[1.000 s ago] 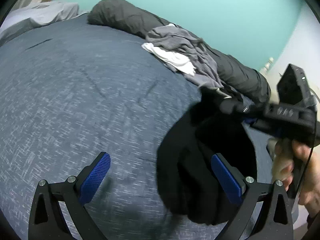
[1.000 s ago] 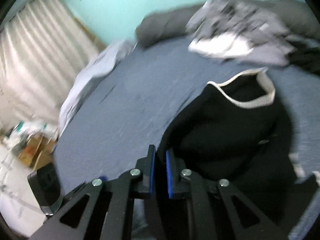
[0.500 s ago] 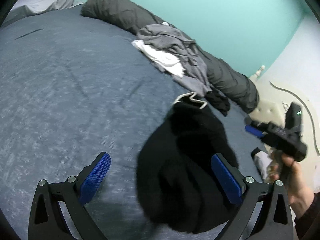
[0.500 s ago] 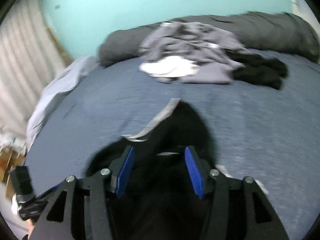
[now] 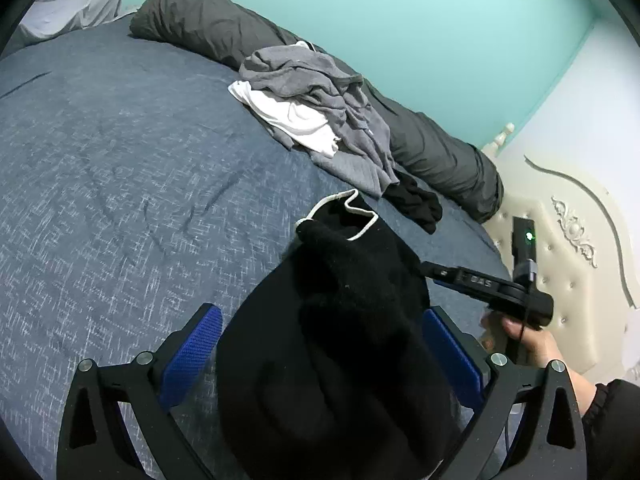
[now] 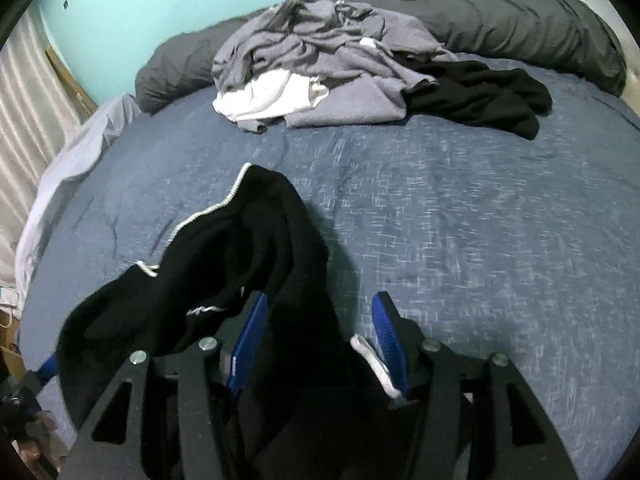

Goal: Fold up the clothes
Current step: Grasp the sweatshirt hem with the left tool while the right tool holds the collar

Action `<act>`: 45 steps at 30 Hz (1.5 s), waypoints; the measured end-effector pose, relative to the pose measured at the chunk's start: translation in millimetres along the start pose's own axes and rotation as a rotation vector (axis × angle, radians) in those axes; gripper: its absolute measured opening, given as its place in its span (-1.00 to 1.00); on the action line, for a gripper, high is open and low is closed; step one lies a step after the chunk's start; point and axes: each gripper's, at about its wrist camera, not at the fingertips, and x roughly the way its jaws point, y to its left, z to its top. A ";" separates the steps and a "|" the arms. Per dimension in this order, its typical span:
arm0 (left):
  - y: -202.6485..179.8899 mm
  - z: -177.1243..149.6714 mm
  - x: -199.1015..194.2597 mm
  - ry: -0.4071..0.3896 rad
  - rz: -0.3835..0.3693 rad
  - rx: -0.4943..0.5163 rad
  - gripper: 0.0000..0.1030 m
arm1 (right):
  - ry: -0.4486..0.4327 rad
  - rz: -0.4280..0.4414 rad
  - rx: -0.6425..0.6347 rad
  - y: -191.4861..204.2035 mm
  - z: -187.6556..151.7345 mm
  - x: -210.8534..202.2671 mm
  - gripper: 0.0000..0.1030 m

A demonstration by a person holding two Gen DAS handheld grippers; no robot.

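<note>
A black garment with white trim [image 5: 344, 320] lies bunched on the blue bed [image 5: 120, 168], near its front edge. My left gripper [image 5: 320, 344] is open, its blue pads either side of the garment's bulk. My right gripper [image 6: 316, 336] is open too, with the black garment [image 6: 240, 248] lying between and over its fingers. In the left wrist view the right gripper [image 5: 472, 280] reaches in from the right, held by a hand. A pile of grey, white and black clothes [image 6: 320, 72] lies at the far side of the bed; it also shows in the left wrist view [image 5: 320, 112].
A rolled dark grey duvet [image 5: 432, 148] runs along the teal wall behind the pile. A cream tufted headboard [image 5: 568, 248] stands at the right. Pale sheets [image 6: 60, 168] and curtains are at the left edge of the bed.
My right gripper was shut on the black garment and has opened. The garment has dropped onto the bed and now lies between both pairs of open fingers. The left gripper stayed open.
</note>
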 end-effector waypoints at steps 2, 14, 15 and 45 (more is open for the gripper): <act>-0.9 -0.8 9.2 0.022 0.004 -0.001 0.92 | 0.013 -0.013 -0.026 3.7 1.6 8.7 0.07; -6.1 -6.9 56.5 0.153 0.000 0.073 -0.32 | 0.028 -0.024 -0.125 15.0 0.1 35.9 -0.86; -6.6 -6.3 55.5 0.155 0.000 0.077 -0.38 | 0.021 -0.032 -0.147 18.7 -0.7 32.1 -0.88; -134.6 106.8 -187.7 -0.125 0.221 0.425 -0.94 | -0.602 -0.102 -0.229 51.5 22.5 -410.6 -0.92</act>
